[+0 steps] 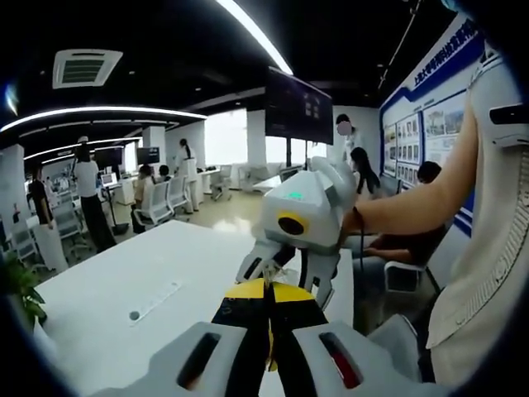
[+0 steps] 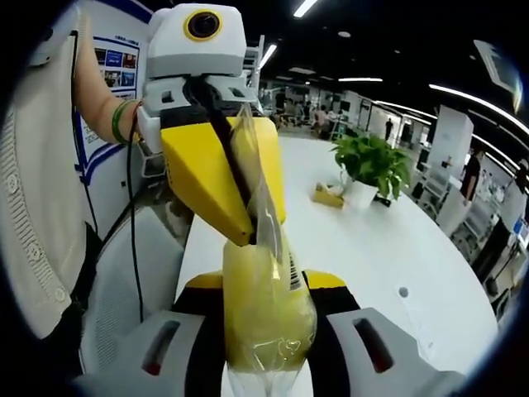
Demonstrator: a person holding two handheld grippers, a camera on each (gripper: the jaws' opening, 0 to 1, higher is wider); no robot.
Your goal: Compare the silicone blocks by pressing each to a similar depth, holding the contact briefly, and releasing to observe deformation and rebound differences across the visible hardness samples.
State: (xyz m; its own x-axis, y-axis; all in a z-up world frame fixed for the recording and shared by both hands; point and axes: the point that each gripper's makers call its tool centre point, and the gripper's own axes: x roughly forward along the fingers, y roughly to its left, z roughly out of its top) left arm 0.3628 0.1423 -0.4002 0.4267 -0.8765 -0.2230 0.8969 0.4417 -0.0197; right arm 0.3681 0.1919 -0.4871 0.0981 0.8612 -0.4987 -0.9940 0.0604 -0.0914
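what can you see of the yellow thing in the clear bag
The yellow block looks soft, pale and smooth, sealed in a glossy clear plastic bag with a barcode label on its side. It hangs upright above the white table, the bag's top pinched in the left tool, its lower end between the right tool's jaws.

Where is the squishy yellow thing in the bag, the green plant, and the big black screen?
Yellow block in clear plastic bag (image 2: 266,310): right gripper view, its lower middle.
Green leafy plant in white pot (image 2: 374,161): right gripper view, its leaves.
Black hanging screen (image 1: 298,107): left gripper view, its centre.
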